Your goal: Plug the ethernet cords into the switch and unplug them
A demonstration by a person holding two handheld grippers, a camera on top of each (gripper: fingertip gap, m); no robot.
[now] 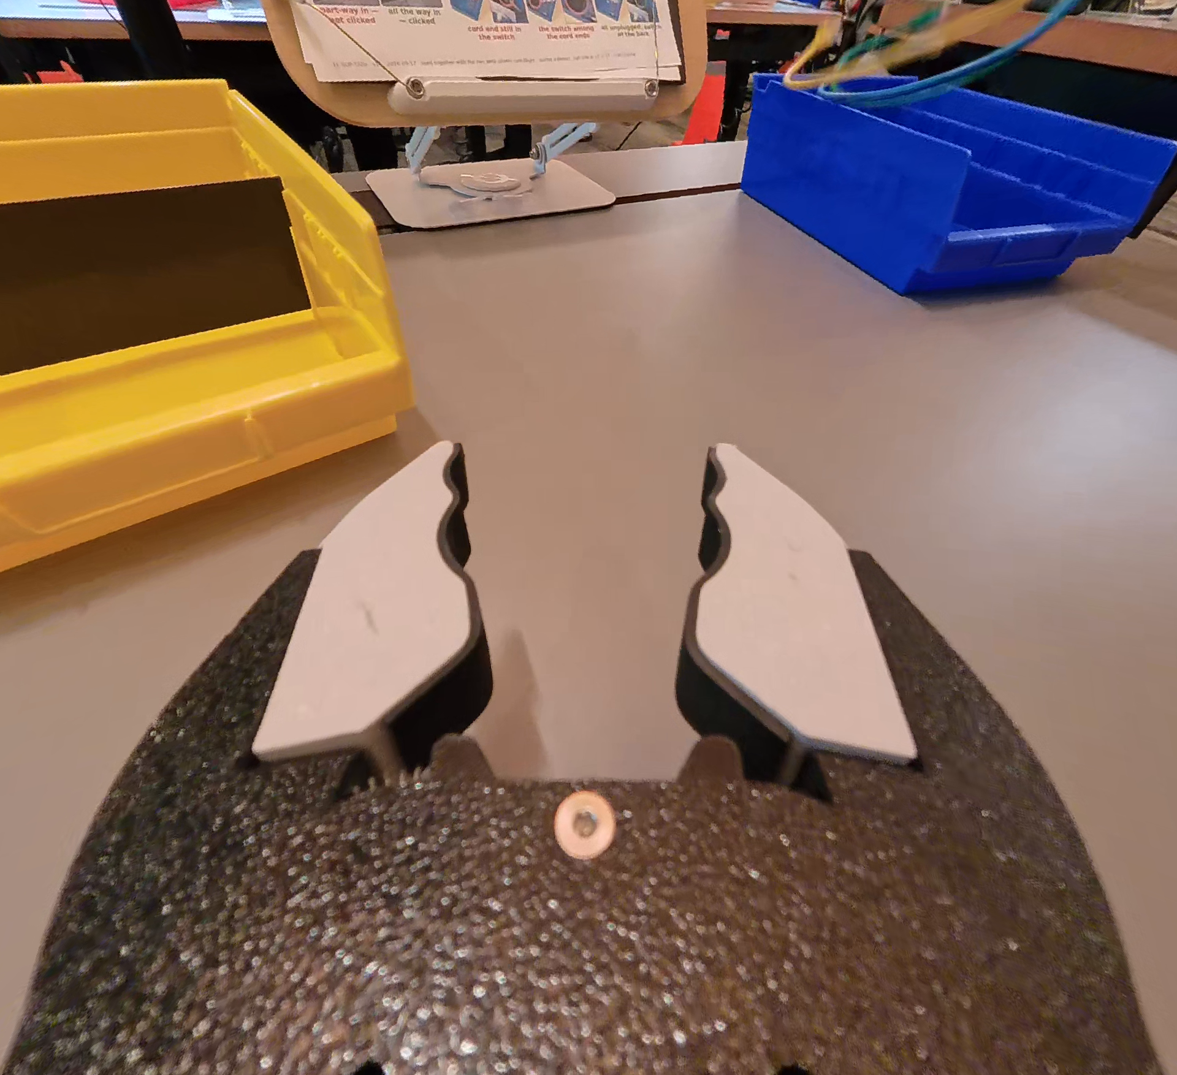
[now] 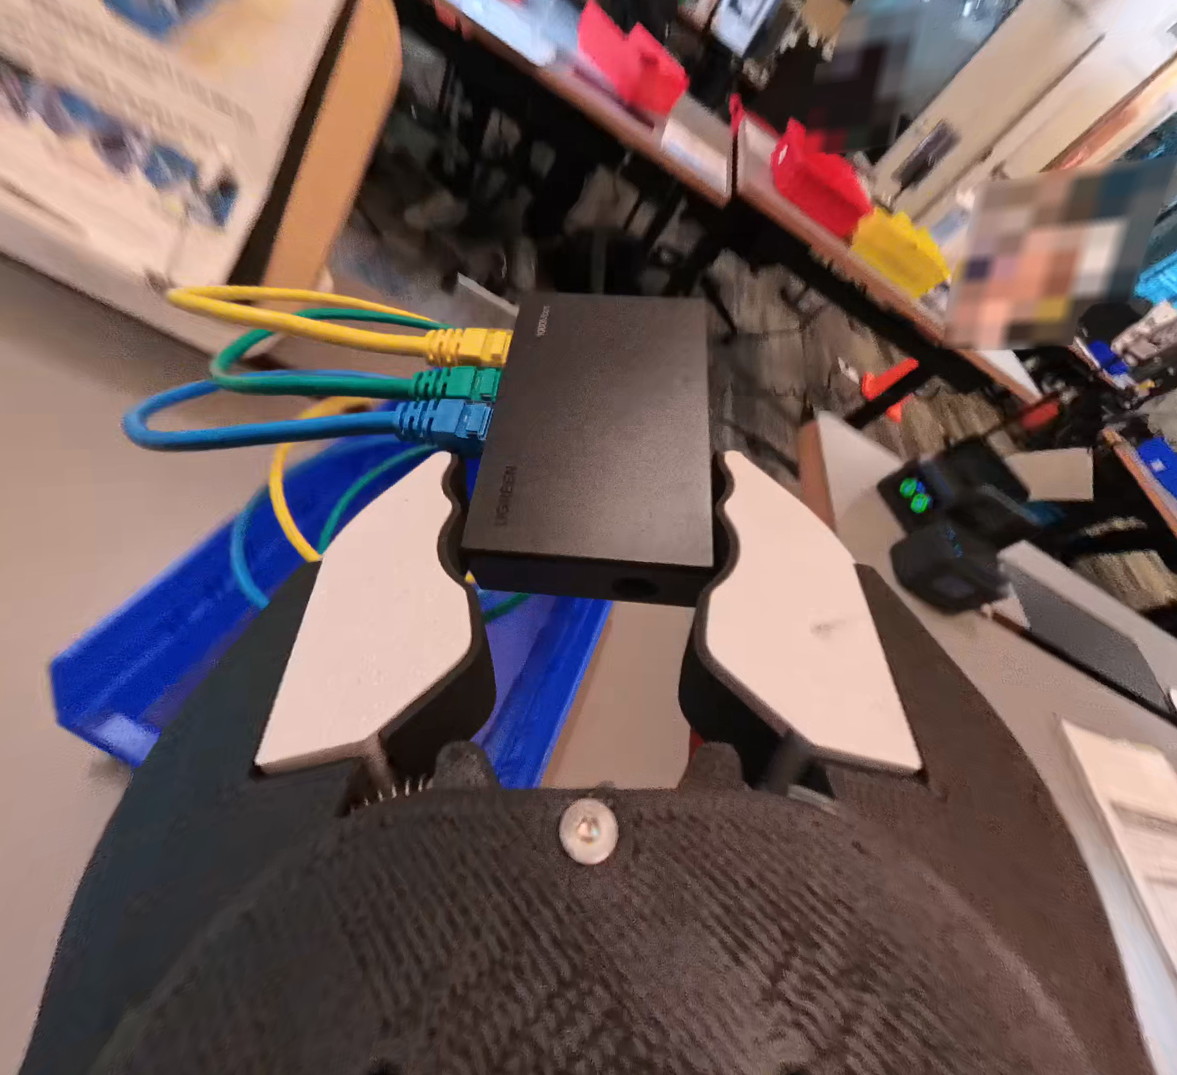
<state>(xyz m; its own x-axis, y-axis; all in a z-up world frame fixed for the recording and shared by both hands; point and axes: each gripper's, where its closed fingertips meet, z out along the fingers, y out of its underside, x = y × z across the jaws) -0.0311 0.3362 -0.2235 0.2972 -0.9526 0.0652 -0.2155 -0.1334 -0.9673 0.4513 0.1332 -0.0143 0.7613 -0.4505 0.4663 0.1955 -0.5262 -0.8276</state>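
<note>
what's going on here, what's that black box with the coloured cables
A person is working with two hand-held grippers. The right gripper holds a black network switch in its jaws, lifted above the blue bin. A yellow cord, a green cord and a blue cord are plugged into its side, their loops hanging toward the bin. The left gripper is open and empty, low over the grey table beside a yellow bin.

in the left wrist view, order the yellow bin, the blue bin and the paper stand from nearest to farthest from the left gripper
1. Yellow bin: on the left, just beside the left gripper, whose jaws are open and empty.
2. Blue bin: across the table, far right.
3. Paper stand: straight ahead at the table's back edge; only slightly farther than the blue bin, so the last two are close.
</note>
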